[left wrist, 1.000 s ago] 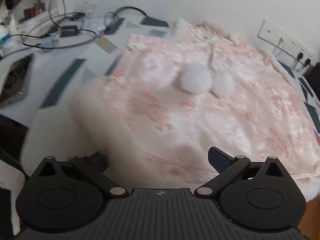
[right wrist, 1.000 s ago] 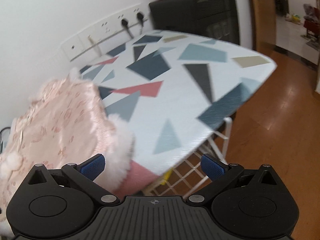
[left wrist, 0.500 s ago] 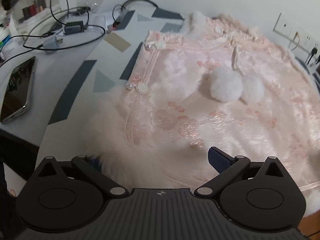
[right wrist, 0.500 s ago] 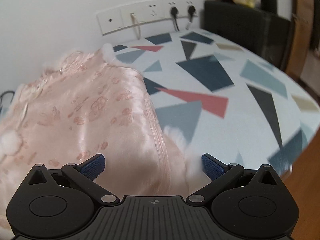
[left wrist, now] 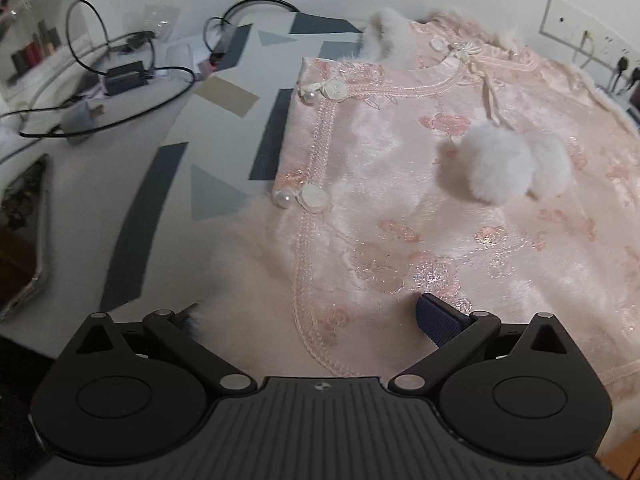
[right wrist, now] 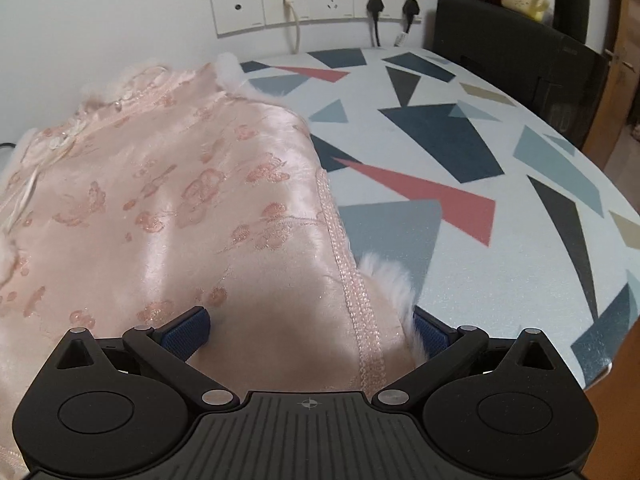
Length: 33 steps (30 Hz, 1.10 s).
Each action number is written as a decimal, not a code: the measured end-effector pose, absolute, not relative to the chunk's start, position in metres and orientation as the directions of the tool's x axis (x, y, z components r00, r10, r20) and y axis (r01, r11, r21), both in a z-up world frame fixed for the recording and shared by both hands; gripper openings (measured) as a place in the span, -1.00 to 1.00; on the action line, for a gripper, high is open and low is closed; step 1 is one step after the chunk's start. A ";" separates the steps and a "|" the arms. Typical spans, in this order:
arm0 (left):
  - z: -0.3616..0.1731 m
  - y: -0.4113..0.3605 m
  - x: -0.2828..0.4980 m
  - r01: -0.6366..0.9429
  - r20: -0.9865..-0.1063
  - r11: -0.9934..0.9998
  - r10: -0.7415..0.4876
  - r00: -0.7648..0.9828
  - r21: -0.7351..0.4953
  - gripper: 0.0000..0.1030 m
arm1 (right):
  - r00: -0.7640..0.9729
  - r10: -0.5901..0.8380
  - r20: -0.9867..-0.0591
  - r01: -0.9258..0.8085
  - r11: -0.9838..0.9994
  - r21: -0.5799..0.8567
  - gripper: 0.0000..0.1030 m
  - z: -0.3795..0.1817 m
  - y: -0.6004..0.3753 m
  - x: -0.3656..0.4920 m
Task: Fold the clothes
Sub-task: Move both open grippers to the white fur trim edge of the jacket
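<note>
Pink garment (left wrist: 400,200), one only, lies spread on the patterned table (right wrist: 460,240), carrying two white pom-poms (left wrist: 496,164). Left gripper (left wrist: 312,316) and right gripper (right wrist: 308,328) sit low at its near edge, each spread wide with the furry hem between its fingers.

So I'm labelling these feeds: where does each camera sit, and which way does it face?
Left wrist: on the left tool, facing the pink garment, its pompoms and cables; only its fingers show.
Right wrist: on the right tool, facing the garment's edge, patterned table and wall sockets.
Shared: garment, table.
</note>
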<state>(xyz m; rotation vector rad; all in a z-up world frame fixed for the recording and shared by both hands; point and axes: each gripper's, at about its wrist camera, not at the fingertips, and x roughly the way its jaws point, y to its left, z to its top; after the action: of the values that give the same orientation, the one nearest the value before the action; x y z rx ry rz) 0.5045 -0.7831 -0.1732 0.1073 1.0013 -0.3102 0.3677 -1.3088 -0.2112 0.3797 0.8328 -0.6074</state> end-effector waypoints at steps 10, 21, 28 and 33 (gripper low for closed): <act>-0.184 -0.778 0.523 0.376 -0.829 0.914 -0.324 0.456 -0.151 1.00 | 0.503 -0.387 -0.773 0.666 0.744 0.062 0.99 -0.214 -1.310 0.372; -0.183 -0.787 0.522 0.385 -0.846 0.911 -0.319 0.428 -0.148 1.00 | 0.494 -0.365 -0.789 0.646 0.762 0.051 0.98 -0.212 -1.313 0.381; -0.164 -0.785 0.531 0.302 -0.881 0.939 -0.278 0.383 -0.165 0.99 | 0.497 -0.283 -0.820 0.729 0.649 0.217 0.98 -0.159 -1.333 0.398; -0.105 -0.769 0.535 0.338 -0.782 0.898 -0.420 0.461 -0.283 0.99 | 0.649 -0.242 -0.722 0.658 0.656 0.371 0.98 -0.090 -1.335 0.407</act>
<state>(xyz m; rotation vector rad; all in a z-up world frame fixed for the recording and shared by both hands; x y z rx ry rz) 0.5345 -0.7694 -0.1051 -0.0923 0.9870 -0.4667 0.4066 -1.3354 -0.0902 0.6732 0.6847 -0.5575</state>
